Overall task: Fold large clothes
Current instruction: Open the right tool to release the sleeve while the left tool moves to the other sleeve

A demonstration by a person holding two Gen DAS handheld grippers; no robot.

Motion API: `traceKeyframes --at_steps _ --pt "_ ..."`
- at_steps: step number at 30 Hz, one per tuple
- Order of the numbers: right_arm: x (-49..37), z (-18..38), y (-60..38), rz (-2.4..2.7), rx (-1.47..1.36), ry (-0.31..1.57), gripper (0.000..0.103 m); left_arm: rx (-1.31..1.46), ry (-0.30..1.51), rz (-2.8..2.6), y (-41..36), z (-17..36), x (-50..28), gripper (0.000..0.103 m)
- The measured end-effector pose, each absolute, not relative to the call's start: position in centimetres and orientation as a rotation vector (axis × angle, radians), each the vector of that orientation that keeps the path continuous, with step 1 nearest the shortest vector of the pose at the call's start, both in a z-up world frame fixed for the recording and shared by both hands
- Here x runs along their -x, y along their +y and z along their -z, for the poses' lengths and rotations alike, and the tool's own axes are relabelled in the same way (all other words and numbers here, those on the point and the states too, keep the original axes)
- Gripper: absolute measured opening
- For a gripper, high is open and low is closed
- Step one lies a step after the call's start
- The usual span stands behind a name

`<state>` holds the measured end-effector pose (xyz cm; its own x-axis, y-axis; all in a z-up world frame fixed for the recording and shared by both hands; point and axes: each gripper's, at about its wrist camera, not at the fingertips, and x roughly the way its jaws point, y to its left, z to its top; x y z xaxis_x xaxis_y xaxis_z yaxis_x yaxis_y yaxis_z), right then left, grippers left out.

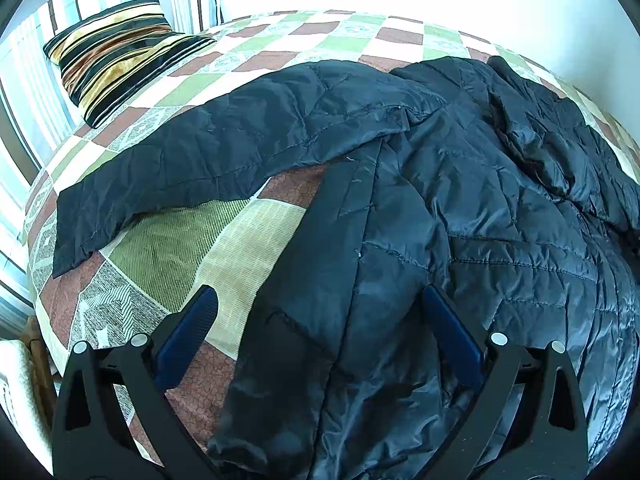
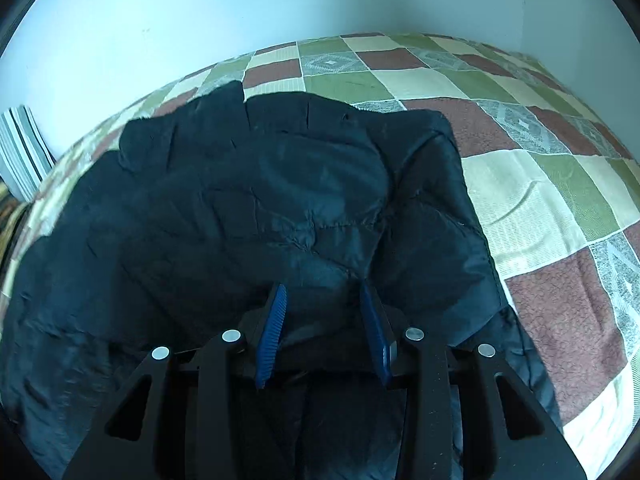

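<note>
Your right gripper: jaws part-spread, nothing pinched, quilted jacket beneath. Your left gripper: jaws wide, empty, over jacket edge. Jacket lies on checked bedspread, sleeve outstretched. Step judged: re-grasp between folds. Next: seize sleeve, fold inward.

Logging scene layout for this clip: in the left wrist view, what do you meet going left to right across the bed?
Striped pillow → outstretched jacket sleeve on the checked bedspread → the black quilted jacket body, bunched at the far right.
</note>
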<state>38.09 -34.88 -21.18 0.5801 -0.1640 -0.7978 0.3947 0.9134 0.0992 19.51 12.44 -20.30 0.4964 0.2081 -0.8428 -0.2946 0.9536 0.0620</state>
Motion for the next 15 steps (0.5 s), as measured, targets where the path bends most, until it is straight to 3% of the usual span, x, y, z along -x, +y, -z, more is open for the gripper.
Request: traceKeyframes --at_steps 15 --pt "-38.3 21.8 -33.1 0.396 -0.137 0.887 0.041 0.170 0.982 -0.316 15.1 19.1 -18.0 0.101"
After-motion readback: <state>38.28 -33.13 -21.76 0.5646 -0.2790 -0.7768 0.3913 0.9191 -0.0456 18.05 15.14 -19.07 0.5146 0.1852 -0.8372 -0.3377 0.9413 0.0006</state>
